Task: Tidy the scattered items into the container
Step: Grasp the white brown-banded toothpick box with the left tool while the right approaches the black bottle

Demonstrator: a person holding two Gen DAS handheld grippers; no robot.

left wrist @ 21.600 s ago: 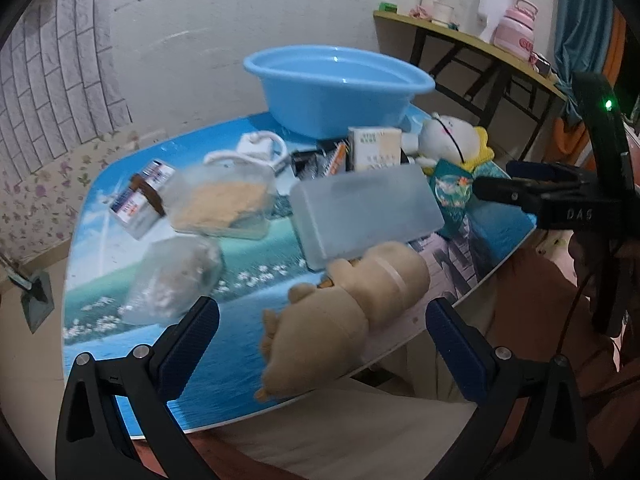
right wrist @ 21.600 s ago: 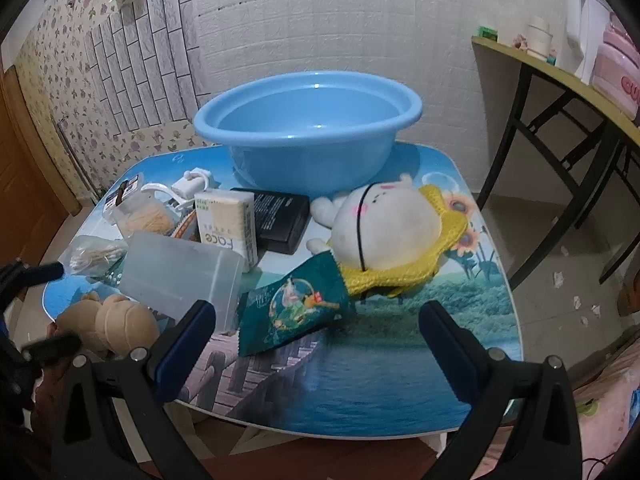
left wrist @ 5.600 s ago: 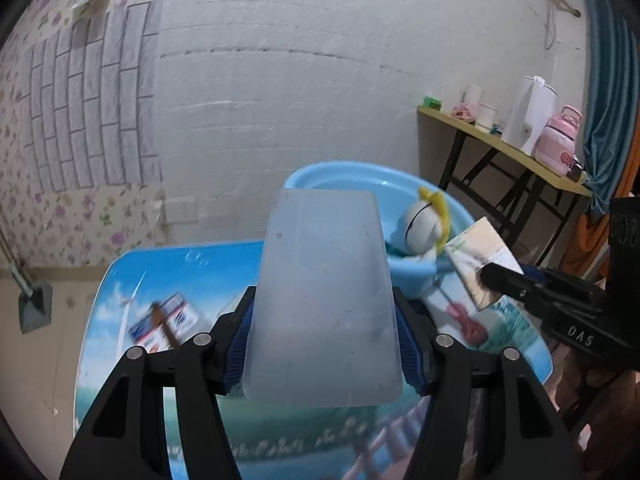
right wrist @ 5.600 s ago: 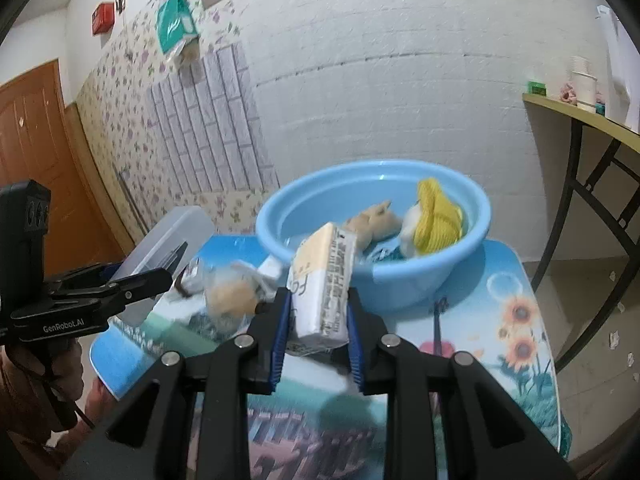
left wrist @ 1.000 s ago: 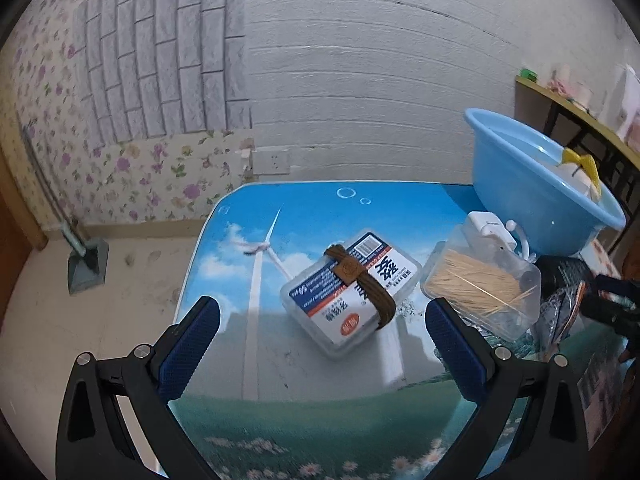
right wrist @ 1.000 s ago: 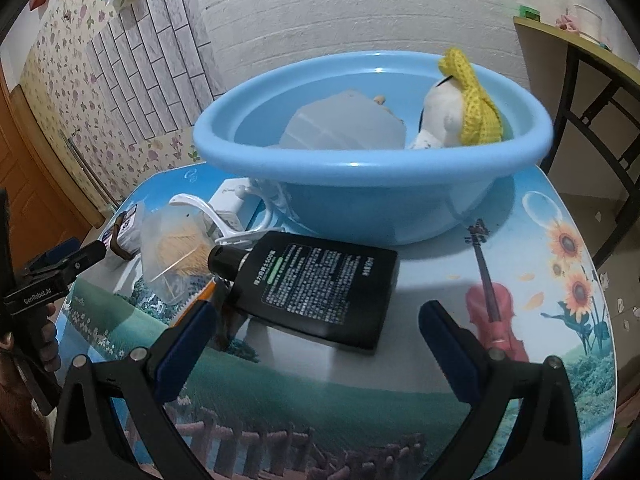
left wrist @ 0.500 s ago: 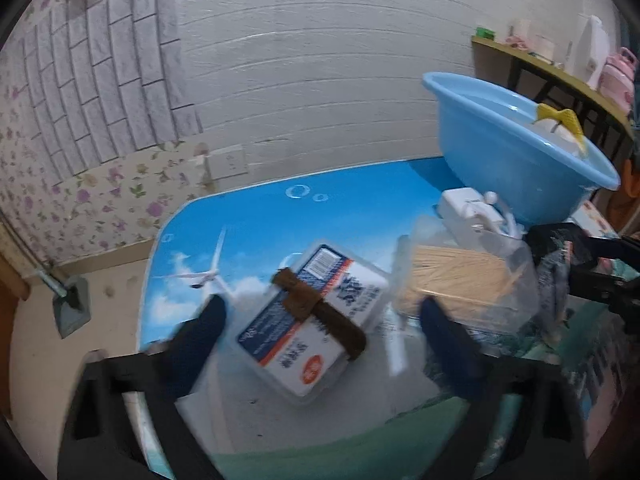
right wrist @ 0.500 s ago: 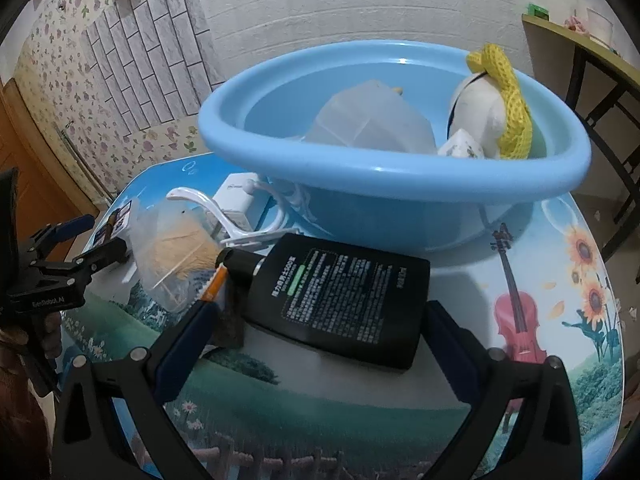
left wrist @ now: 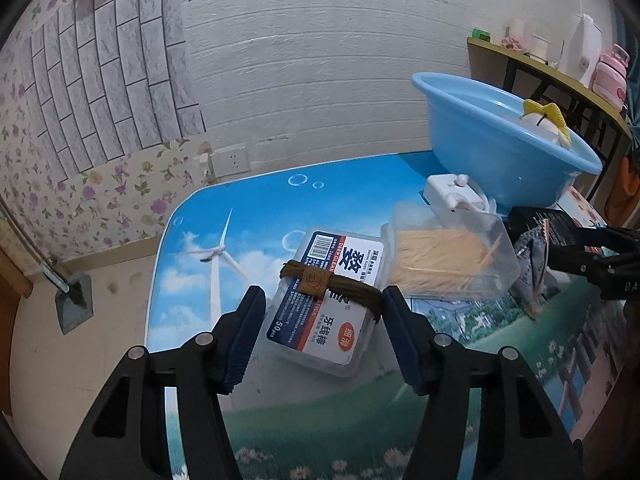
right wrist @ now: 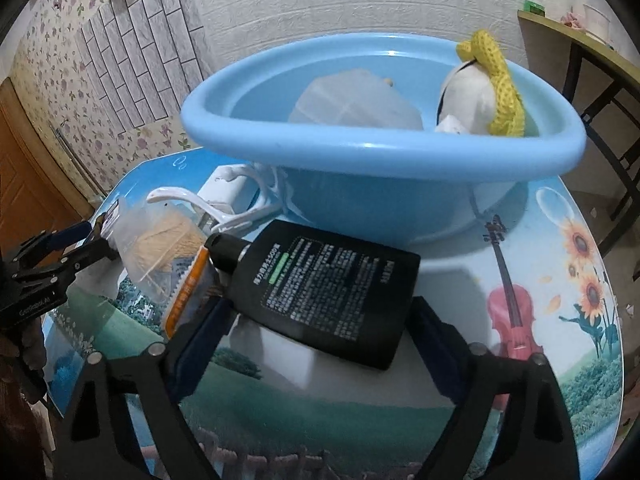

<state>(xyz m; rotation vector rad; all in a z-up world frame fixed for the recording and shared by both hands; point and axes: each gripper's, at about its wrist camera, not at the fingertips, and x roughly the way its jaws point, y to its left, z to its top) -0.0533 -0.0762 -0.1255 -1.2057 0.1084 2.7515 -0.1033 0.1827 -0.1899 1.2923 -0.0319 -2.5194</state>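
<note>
A clear dental floss box (left wrist: 328,302) with a brown band lies on the table between the fingers of my left gripper (left wrist: 322,332), which is open around it with small gaps each side. A flat black bottle (right wrist: 326,282) lies in front of the blue basin (right wrist: 360,148). My right gripper (right wrist: 320,344) is open and straddles the bottle's near end. The basin holds a clear plastic box (right wrist: 352,100) and a white plush with a yellow hat (right wrist: 476,92). The basin also shows in the left wrist view (left wrist: 496,152).
A clear box of toothpicks (left wrist: 448,262) lies right of the floss box. A white charger with cable (right wrist: 236,192) sits by the basin. A foil sachet (left wrist: 534,264) and an orange packet (right wrist: 186,292) lie near the bottle. A side table (left wrist: 556,68) stands at the back right.
My left gripper has moved forward and narrowed around the floss box. My right gripper has moved forward and narrowed around the black bottle.
</note>
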